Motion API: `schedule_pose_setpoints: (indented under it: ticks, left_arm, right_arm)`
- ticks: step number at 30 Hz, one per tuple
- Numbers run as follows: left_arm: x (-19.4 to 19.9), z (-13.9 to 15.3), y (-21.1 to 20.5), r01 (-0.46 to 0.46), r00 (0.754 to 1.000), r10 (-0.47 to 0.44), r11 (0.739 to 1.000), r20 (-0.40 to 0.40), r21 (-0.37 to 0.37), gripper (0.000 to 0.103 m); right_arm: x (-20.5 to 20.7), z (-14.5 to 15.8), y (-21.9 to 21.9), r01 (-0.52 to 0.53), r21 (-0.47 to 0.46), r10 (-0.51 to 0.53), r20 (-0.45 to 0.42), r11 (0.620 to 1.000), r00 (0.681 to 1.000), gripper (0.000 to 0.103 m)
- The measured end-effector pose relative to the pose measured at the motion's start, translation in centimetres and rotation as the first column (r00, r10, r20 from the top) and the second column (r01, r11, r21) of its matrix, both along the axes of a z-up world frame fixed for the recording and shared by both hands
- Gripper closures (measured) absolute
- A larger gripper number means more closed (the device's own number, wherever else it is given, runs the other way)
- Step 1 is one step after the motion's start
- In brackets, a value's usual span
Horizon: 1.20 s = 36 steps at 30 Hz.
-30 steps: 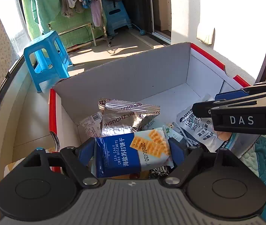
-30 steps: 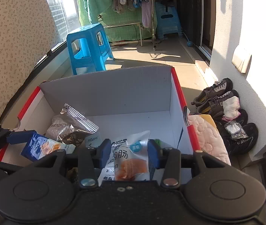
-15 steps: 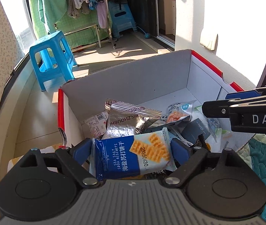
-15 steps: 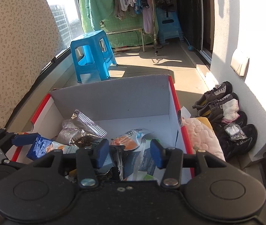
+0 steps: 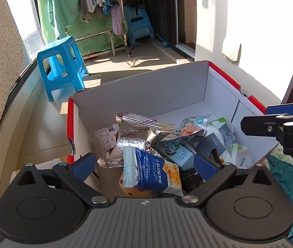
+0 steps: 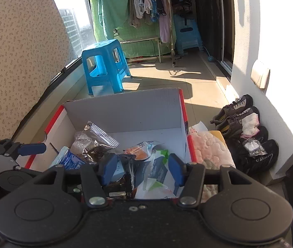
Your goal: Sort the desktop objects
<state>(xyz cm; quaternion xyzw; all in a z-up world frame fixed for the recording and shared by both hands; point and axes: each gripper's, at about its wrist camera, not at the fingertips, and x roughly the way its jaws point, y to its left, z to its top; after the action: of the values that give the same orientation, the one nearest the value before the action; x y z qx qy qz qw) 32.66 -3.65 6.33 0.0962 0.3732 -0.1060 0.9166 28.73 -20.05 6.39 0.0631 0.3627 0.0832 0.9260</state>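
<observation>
Hovering over the near edge of a white cardboard box point(image 5: 146, 91) with red rims, the left tongs point(image 5: 144, 165) are spread wide and grip nothing; a blue soda biscuit packet point(image 5: 156, 175) lies loose between the fingers, resting on the heap inside the box and clear of both blue pads. The right tongs point(image 6: 142, 170) are likewise parted and empty, poised above the box's near right corner. Within the box sit a crumpled silver foil pouch point(image 5: 140, 134), a small sausage snack packet point(image 5: 189, 125) with an orange picture, a grey-blue paper tissue pack point(image 5: 218, 142) and a pale teal carton point(image 5: 175, 152), all jumbled together toward the near side, with the far floor of the box bare. Beside the box, on its right, lies a pink quilted cloth point(image 6: 208, 146). Beyond stands a blue plastic stool point(image 6: 105, 66), and dark shoes point(image 6: 241, 115) line the wall.
</observation>
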Motion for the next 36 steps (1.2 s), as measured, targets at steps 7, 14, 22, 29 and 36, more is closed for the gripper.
schedule_pose_setpoints:
  ticks: [7,14,22,29,36]
  left_arm:
    - [-2.3,1.5,0.7,-0.01,1.0,0.01,1.0,0.009,-0.021,0.001]
    - [-5.6,3.2,1.2,-0.02,1.0,0.02,0.999,0.011,-0.039,0.001]
    - [-9.6,4.7,1.0,-0.023,0.998,0.025,0.999,0.057,-0.025,0.001]
    - [-12.5,5.7,1.4,-0.03,0.995,0.035,0.998,0.091,-0.057,0.001]
    - [-15.4,5.8,2.0,-0.038,0.993,0.048,0.995,0.104,-0.093,0.001]
  right_arm:
    - [-2.0,1.0,-0.2,-0.008,-0.008,0.008,0.014,1.0,1.0,0.048]
    - [-4.9,2.2,-0.2,-0.019,-0.006,0.019,0.028,1.0,0.999,0.048]
    - [-8.3,3.2,0.6,-0.059,-0.03,0.06,0.042,0.998,0.997,0.048]
    - [-11.1,3.8,1.3,-0.098,-0.033,0.1,0.056,0.995,0.993,0.047]
    - [-13.8,4.1,1.6,-0.124,-0.035,0.126,0.063,0.992,0.99,0.045]
